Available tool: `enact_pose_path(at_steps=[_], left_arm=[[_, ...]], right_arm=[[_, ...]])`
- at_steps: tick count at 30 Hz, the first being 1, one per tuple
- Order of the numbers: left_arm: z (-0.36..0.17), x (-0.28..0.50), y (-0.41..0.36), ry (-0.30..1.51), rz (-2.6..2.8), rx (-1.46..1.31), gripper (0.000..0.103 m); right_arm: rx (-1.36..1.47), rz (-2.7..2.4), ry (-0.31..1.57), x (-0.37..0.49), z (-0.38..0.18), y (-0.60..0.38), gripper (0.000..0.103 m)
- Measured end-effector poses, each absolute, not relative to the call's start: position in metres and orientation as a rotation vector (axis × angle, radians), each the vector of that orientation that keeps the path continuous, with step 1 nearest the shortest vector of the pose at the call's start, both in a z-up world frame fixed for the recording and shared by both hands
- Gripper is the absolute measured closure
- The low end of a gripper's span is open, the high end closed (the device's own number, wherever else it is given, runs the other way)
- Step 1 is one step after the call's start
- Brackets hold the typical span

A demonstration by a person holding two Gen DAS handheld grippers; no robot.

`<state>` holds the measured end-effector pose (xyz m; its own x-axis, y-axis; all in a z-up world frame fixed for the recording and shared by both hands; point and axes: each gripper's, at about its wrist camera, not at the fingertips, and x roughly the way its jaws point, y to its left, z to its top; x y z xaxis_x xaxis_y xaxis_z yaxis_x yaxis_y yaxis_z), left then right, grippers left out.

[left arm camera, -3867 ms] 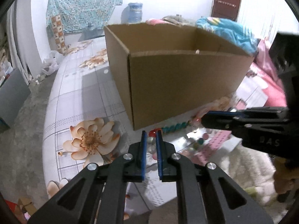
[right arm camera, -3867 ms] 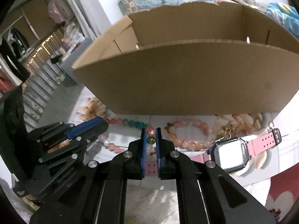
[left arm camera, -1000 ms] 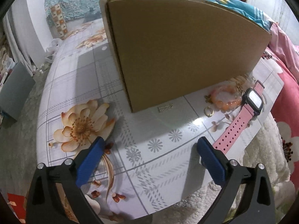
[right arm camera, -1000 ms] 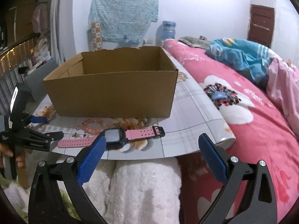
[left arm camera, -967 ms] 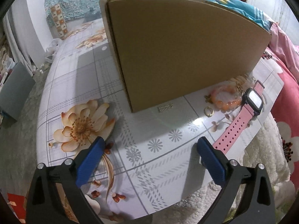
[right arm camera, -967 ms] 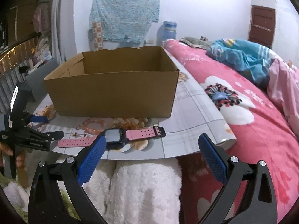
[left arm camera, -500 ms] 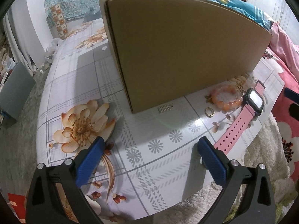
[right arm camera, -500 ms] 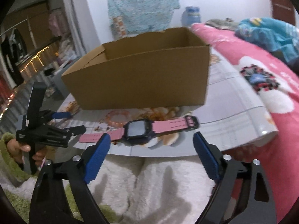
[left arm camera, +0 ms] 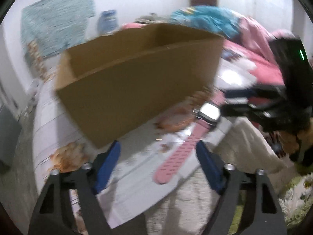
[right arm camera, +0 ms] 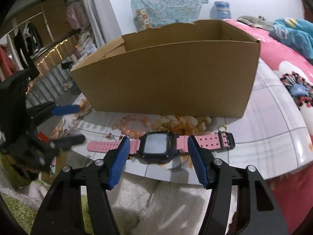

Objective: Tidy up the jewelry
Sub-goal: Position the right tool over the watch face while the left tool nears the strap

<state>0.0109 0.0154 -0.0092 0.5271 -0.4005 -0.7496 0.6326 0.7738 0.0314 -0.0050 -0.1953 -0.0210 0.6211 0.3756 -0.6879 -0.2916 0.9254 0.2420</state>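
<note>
A pink-strapped watch [right arm camera: 158,145] with a dark square face lies flat near the table's front edge; it also shows blurred in the left wrist view [left arm camera: 208,112]. A peach bead bracelet [right arm camera: 135,126] lies just behind it, in front of an open cardboard box [right arm camera: 168,78], which also shows in the left wrist view [left arm camera: 135,90]. My right gripper [right arm camera: 157,145] is open, its blue pads on either side of the watch face. My left gripper [left arm camera: 157,150] is open and empty above the table, left of the watch strap.
The floral tiled table [right arm camera: 273,117] ends just below the watch; a white fluffy cover [right arm camera: 166,205] lies under its edge. A pink bed [right arm camera: 289,62] with bedding is on the right. Shelves and hanging clothes [right arm camera: 29,39] are on the left.
My right gripper has moved in close to the watch and narrowed a little. My left gripper has swung right toward the watch, its view now blurred. Earlier, both grippers were shut on beads.
</note>
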Motion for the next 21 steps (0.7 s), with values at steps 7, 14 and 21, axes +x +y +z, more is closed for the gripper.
enact_pose_path(at_steps=[7, 14, 21], left_arm=[[-0.027, 0.007, -0.015, 0.817, -0.726, 0.387, 0.052], [-0.036, 0.015, -0.016, 0.856, -0.752, 0.348, 0.060], [-0.037, 0.020, -0.013, 0.857, -0.771, 0.321, 0.062]], right_arm=[[0.006, 0.464, 0.843, 0.018, -0.020, -0.190, 0.046], [-0.009, 0.562, 0.927, 0.033, -0.029, -0.191, 0.045], [-0.053, 0.609, 0.976, 0.027, -0.024, -0.191, 0.046]])
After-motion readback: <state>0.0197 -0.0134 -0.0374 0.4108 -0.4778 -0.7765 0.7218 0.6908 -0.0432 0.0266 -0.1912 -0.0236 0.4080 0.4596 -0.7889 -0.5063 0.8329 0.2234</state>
